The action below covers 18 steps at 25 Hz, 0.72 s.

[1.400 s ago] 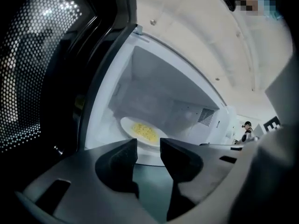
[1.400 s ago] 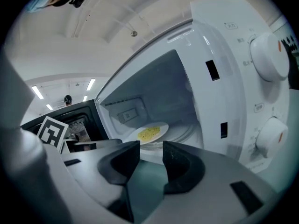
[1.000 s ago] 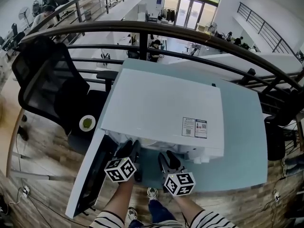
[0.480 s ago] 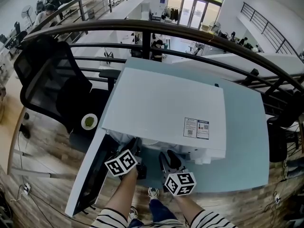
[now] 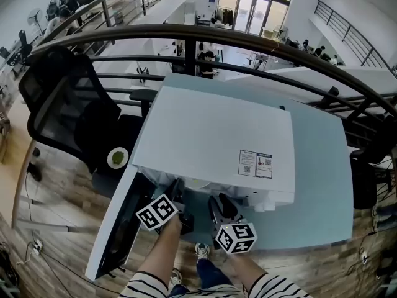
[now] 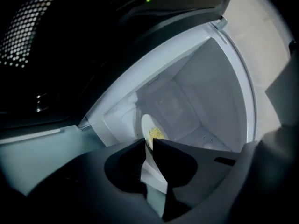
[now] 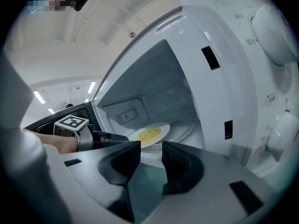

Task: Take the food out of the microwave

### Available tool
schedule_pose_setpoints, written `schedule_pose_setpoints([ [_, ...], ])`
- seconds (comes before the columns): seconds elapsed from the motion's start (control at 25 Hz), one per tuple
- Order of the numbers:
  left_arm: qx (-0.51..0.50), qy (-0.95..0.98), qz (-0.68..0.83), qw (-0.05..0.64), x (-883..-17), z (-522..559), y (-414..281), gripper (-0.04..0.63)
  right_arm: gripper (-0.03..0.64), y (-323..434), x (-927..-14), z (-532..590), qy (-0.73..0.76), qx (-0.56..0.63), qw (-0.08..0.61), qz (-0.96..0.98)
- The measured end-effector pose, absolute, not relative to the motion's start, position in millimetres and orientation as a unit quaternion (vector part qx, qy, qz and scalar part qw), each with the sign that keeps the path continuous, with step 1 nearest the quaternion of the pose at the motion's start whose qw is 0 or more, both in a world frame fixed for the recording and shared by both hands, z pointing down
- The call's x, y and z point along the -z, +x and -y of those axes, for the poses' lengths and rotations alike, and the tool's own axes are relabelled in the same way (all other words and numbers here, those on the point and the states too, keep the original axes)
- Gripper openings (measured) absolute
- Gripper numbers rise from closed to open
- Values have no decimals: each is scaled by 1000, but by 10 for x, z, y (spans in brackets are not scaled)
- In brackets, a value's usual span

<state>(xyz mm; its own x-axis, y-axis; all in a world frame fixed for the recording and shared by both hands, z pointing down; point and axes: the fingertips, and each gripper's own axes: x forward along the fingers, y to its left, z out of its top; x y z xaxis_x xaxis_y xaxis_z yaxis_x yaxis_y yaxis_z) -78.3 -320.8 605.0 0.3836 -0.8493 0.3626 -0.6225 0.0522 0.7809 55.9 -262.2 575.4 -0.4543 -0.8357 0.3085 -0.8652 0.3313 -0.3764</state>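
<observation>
A white plate (image 7: 148, 135) with yellow food (image 6: 154, 133) lies inside the open white microwave (image 5: 211, 141). My left gripper (image 6: 149, 143) reaches into the cavity, rolled on its side. Its jaws are closing, and the plate's near-left rim fills the narrow gap between them. The right gripper view shows that gripper (image 7: 112, 136) at the plate's left edge. My right gripper (image 7: 151, 148) hovers open just outside the cavity's mouth with nothing between its jaws. In the head view both grippers, left (image 5: 178, 194) and right (image 5: 221, 205), point into the microwave's front.
The microwave door (image 5: 121, 228) hangs open to the left. The microwave stands on a light-blue table (image 5: 316, 191). A black office chair (image 5: 62, 110) is at the left, and a dark railing (image 5: 248, 45) runs behind the table.
The left gripper has rolled about its own axis; its marker cube now sits tilted. Neither hand has shifted its place.
</observation>
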Motion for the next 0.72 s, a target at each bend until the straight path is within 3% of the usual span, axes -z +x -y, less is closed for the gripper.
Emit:
schedule_pose_setpoints([
  [0.72, 154, 667, 518, 513, -6015, 2788, -810, 46, 150, 560, -5847, 2513, 527, -296, 2, 797],
])
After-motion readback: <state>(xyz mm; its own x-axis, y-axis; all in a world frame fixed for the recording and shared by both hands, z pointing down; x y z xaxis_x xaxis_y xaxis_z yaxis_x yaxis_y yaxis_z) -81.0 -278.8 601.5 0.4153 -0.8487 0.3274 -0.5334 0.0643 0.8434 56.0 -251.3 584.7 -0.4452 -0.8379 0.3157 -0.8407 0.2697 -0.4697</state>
